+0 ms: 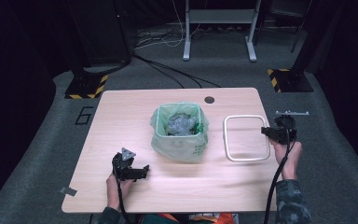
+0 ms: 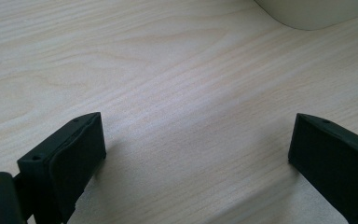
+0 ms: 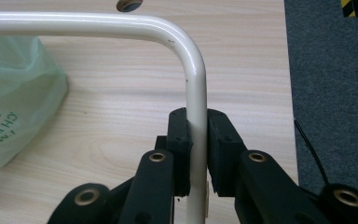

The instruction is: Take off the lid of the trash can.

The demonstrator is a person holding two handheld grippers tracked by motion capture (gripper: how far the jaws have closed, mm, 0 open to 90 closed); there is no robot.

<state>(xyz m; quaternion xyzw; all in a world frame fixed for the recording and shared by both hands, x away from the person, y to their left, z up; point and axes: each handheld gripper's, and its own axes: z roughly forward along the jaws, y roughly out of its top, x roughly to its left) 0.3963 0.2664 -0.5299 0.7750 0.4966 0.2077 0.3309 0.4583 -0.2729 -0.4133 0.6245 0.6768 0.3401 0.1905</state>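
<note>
right gripper (image 3: 198,154) is clamped on the white frame (image 1: 246,138) near the table's (image 1: 121,107) right edge. left gripper (image 2: 196,154) stands apart, empty, near the front edge. risk: the smooth tube may slip and strike the lined bin (image 1: 179,133).

The left gripper (image 1: 142,170) rests low over the near left part of the table, held in the left hand (image 1: 115,186), its jaws spread wide with nothing between them. The right gripper (image 1: 266,132) (in the right hand (image 1: 290,156), forearm reaching in from the near edge) has its jaws clamped tight on a thin tube (image 3: 196,116).
</note>
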